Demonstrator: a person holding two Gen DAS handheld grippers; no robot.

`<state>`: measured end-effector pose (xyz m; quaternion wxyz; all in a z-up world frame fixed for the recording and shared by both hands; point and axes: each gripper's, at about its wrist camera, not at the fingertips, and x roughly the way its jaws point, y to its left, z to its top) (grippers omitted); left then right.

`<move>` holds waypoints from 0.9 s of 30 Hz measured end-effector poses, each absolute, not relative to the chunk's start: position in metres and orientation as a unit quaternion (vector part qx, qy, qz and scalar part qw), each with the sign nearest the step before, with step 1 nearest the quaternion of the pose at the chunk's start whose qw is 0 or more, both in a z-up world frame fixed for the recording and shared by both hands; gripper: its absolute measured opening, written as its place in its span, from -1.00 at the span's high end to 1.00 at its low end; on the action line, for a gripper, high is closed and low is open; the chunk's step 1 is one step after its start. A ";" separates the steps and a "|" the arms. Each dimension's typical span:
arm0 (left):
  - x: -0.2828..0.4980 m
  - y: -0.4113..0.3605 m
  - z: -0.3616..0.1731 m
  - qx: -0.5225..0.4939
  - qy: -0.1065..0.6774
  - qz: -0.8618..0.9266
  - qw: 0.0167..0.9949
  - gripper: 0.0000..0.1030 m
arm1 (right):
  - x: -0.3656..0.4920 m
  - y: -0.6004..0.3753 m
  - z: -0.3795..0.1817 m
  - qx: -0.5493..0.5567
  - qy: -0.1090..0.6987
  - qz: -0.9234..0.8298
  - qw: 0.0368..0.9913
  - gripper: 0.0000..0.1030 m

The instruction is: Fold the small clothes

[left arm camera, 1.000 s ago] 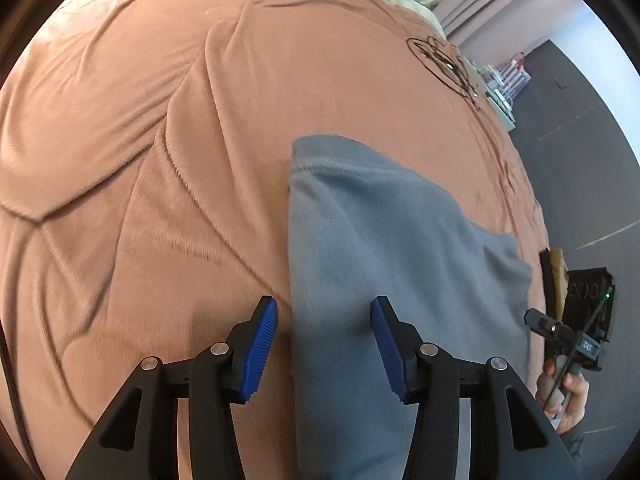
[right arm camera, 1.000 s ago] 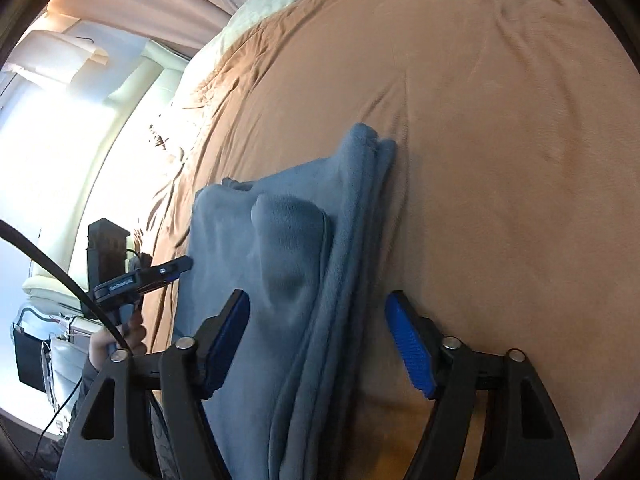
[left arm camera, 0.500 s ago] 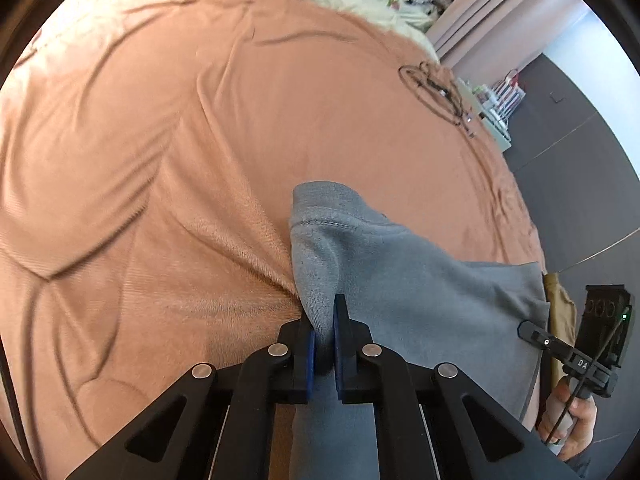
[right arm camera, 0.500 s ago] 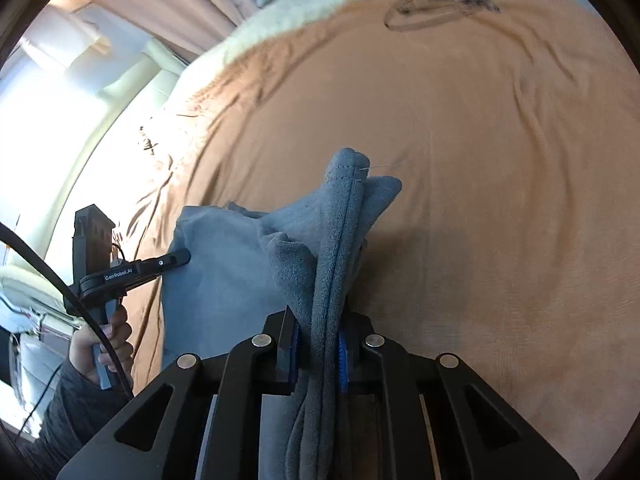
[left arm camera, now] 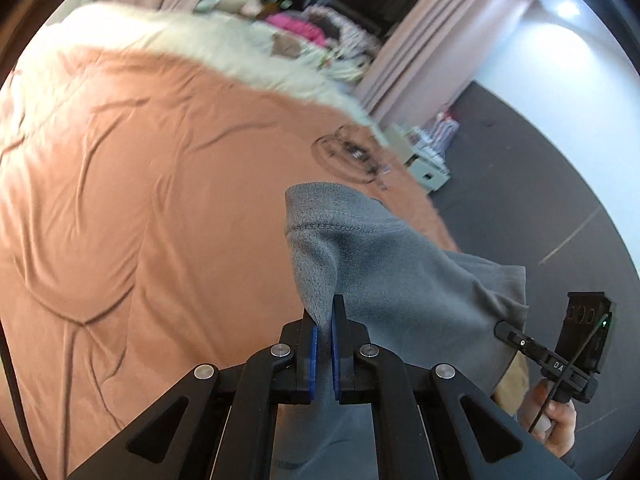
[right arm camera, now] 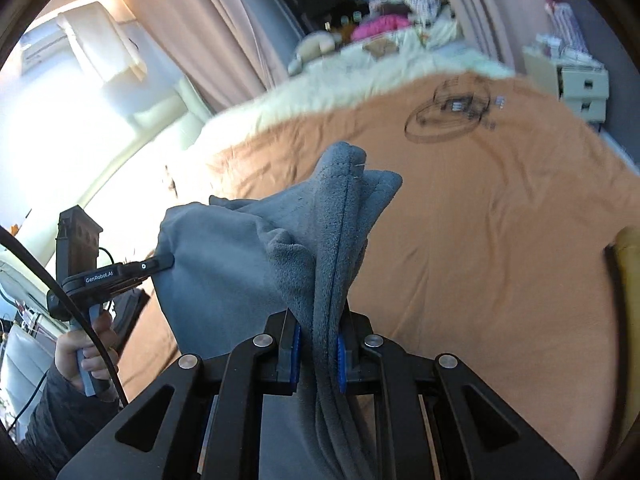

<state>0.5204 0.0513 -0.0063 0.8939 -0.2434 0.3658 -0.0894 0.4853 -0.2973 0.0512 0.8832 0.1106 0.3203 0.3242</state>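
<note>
A grey fleece garment [left arm camera: 400,280] hangs stretched between my two grippers above the brown bedspread [left arm camera: 140,200]. My left gripper [left arm camera: 323,320] is shut on one hemmed corner of it, which stands up past the blue pads. My right gripper [right arm camera: 318,332] is shut on the bunched opposite edge of the garment [right arm camera: 280,248], several layers thick. Each wrist view shows the other gripper at the far end of the cloth: the right one [left arm camera: 560,360] and the left one [right arm camera: 120,272], each held by a hand.
A coiled black cable [left arm camera: 348,152] lies on the far part of the bedspread [right arm camera: 480,240]. A white fluffy blanket [left arm camera: 200,40] and pillows sit at the head of the bed. Curtains [right arm camera: 208,28], a small drawer unit [right arm camera: 580,84] and dark floor [left arm camera: 520,180] lie beyond.
Both grippers closed on the garment's edges, which had lain flat on the bed, then rose and lifted the cloth clear of the bedspread.
</note>
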 end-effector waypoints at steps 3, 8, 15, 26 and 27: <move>0.517 0.034 0.020 -0.241 0.348 -0.113 0.899 0.90 | 0.453 -0.324 0.073 0.107 0.287 0.313 0.899 0.81; 0.513 -0.008 0.055 -0.225 0.327 -0.157 0.904 0.90 | 0.405 -0.372 0.100 0.098 0.247 0.281 0.922 0.81; 0.517 -0.084 0.094 -0.207 0.311 -0.228 0.899 0.90 | 0.347 -0.445 0.126 0.095 0.210 0.222 0.947 0.81; 0.514 -0.219 0.130 -0.179 0.309 -0.343 0.869 0.90 | 0.236 -0.543 0.139 0.094 0.178 0.122 0.972 0.81; 0.513 -0.228 0.130 -0.179 0.310 -0.352 0.865 0.90 | 0.230 -0.544 0.139 0.092 0.176 0.114 0.973 0.81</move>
